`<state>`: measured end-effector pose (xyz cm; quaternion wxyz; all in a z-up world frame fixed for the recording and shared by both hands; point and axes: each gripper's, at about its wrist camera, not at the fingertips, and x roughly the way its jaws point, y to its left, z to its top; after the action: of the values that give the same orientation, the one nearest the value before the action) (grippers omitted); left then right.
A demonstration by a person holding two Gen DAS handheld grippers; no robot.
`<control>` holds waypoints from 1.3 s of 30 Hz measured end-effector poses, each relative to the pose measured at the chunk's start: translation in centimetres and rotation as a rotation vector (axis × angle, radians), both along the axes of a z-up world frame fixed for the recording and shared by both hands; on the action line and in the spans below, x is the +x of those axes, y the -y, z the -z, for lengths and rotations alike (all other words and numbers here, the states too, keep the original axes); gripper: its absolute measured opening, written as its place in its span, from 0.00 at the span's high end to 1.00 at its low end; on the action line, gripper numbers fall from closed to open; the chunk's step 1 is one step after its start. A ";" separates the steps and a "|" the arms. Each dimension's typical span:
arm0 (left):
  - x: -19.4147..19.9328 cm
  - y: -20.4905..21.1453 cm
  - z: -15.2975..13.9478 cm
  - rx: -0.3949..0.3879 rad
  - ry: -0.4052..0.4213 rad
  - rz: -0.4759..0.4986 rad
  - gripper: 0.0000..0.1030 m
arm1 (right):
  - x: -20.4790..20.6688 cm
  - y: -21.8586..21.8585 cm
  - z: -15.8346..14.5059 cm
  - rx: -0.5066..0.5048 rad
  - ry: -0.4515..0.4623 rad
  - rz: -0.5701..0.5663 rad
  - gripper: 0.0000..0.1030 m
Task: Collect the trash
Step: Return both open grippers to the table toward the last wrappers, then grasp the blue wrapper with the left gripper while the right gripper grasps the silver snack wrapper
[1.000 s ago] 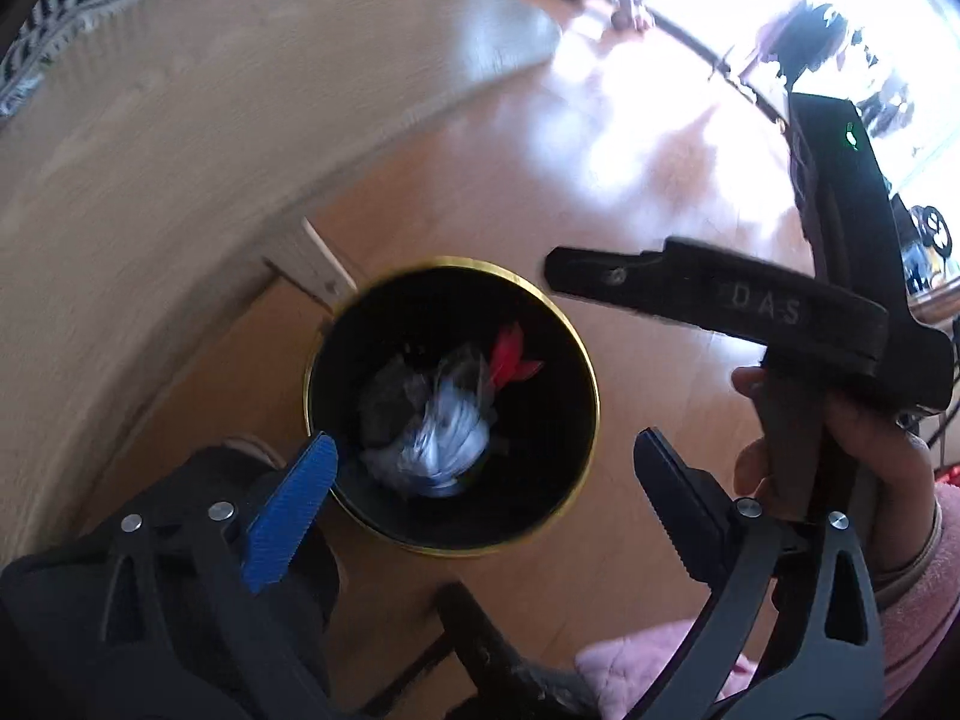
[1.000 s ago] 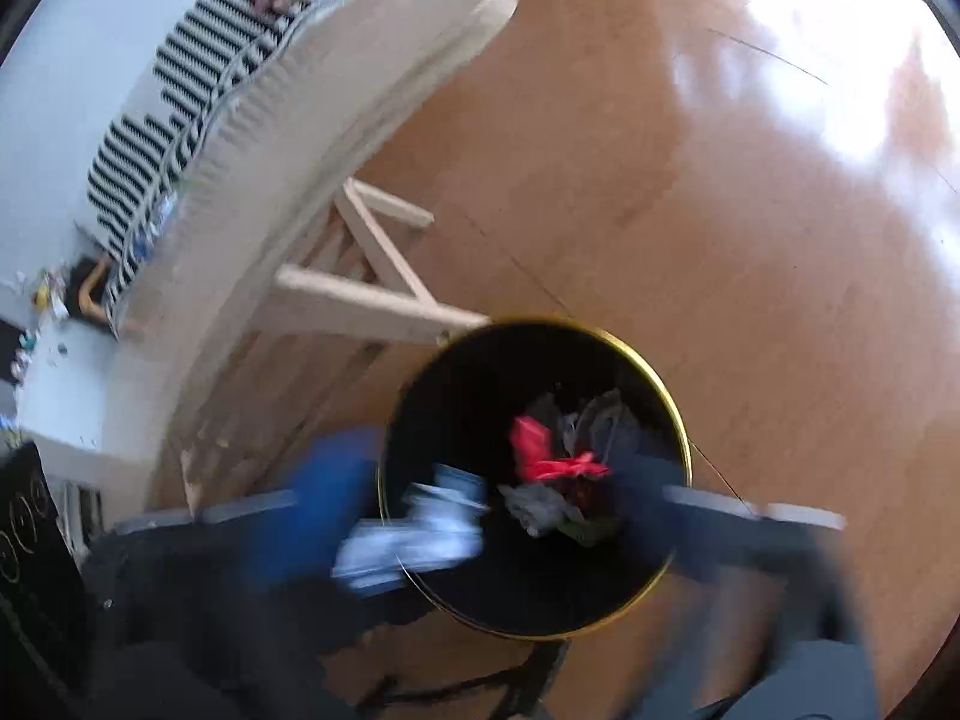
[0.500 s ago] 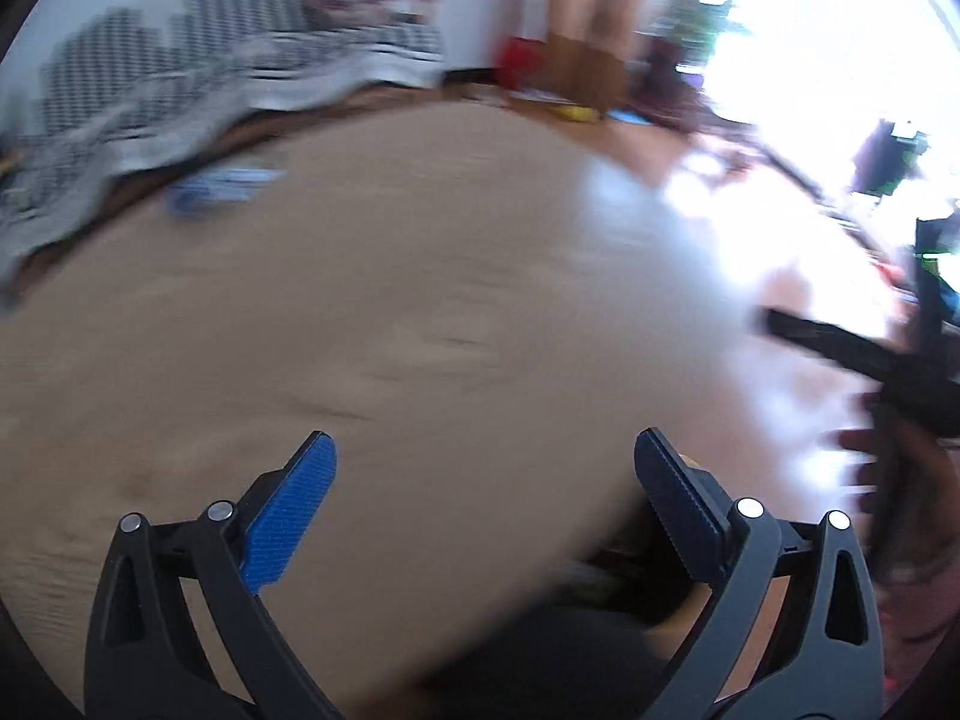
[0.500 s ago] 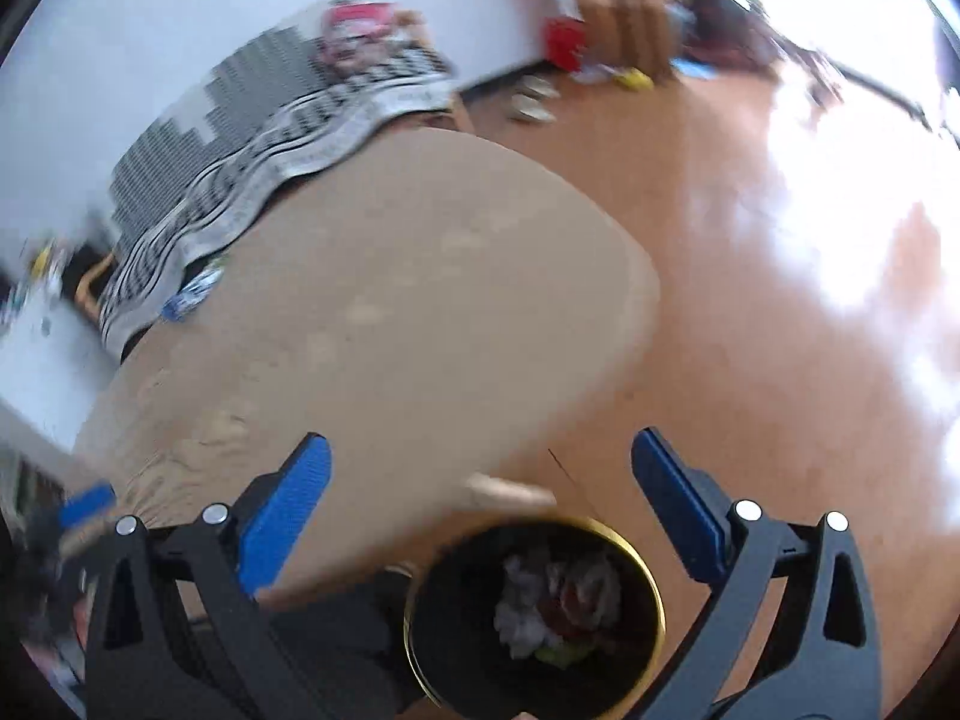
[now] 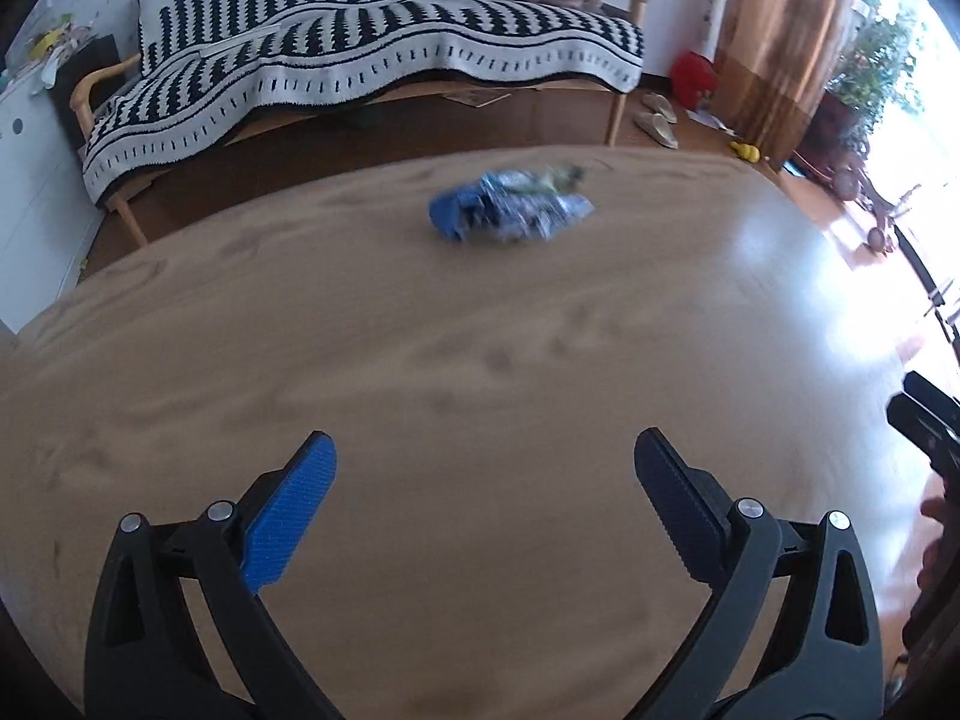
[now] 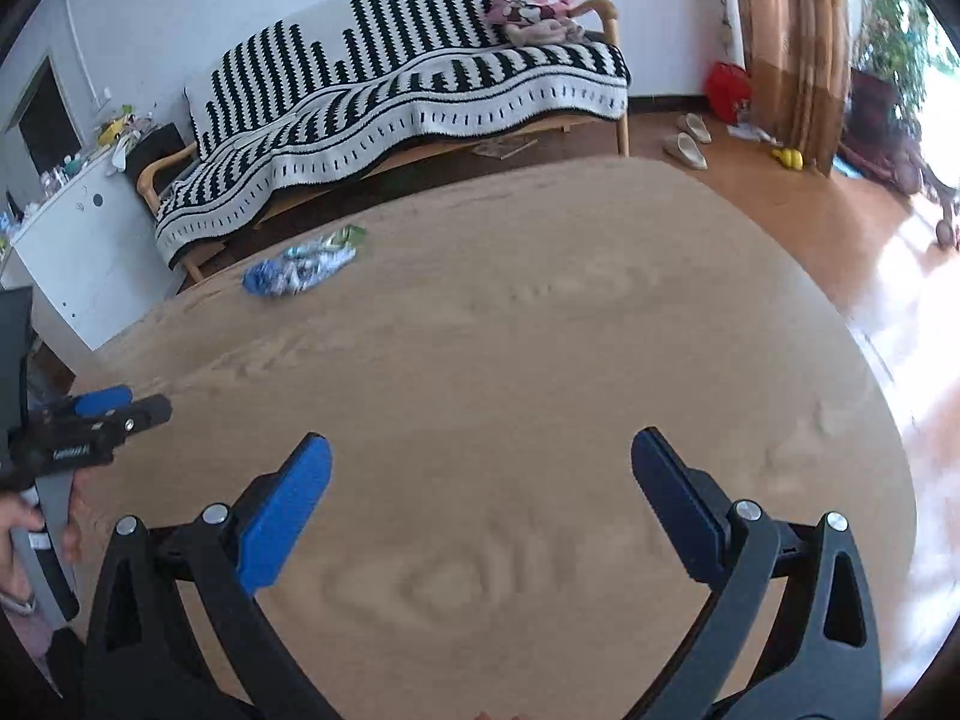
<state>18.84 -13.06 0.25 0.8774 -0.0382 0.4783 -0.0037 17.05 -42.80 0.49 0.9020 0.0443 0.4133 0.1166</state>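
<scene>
A crumpled blue and white wrapper [image 5: 510, 211] lies near the far edge of the round wooden table [image 5: 420, 372]; the right wrist view shows the same wrapper [image 6: 300, 267] at the far left of the table [image 6: 510, 360]. My left gripper [image 5: 483, 498] hovers open and empty over the table, well short of the wrapper. The right gripper [image 6: 480, 492] is open and empty too, above the near part of the table. The left gripper [image 6: 102, 405] shows at the left edge of the right wrist view. No trash bin is in view.
A sofa [image 5: 384, 54] with a black and white striped blanket stands behind the table, a plush toy [image 6: 534, 0] on it. A white cabinet [image 6: 78, 240] is at the left. Slippers [image 6: 690, 141], a red object [image 6: 726, 87] and a curtain [image 6: 786, 30] sit on the right.
Both grippers have swung up from over the black, gold-rimmed bin on the floor to face the table top. The bin with its trash has left both views, and the wrapper has come into sight.
</scene>
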 end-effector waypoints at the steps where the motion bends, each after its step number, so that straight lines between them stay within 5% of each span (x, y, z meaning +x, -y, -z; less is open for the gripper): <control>1: 1.8 0.0 0.3 -0.013 -0.003 -0.005 0.06 | 1.2 -0.4 -0.2 -0.007 0.015 0.010 0.06; 11: 15.3 0.1 4.1 -0.158 -0.013 -0.113 0.06 | 8.6 -2.4 1.8 -0.004 0.021 0.024 0.06; 16: 18.7 -0.3 5.1 -0.124 -0.014 -0.092 0.06 | 12.1 -3.7 2.8 -0.032 0.030 0.012 0.06; 26: 15.0 -3.3 5.8 -0.017 0.015 0.054 0.06 | 18.2 -9.6 4.0 -0.051 0.064 -0.102 0.06; 33: 12.8 -6.9 5.2 -0.064 -0.069 0.045 0.06 | 21.3 -16.9 4.0 -0.155 0.092 -0.389 0.06; 36: 11.3 -7.9 3.8 -0.086 -0.033 0.033 0.06 | 21.7 -19.2 3.8 -0.201 0.094 -0.543 0.06; 39: 10.5 -7.7 2.7 -0.036 -0.008 0.126 0.06 | 21.7 -21.5 4.2 -0.318 0.113 -0.698 0.06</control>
<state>29.37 -5.34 -2.41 0.8727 -0.0237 0.4829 -0.0673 38.80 -21.31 -3.69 0.8250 -0.2462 0.3660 0.3533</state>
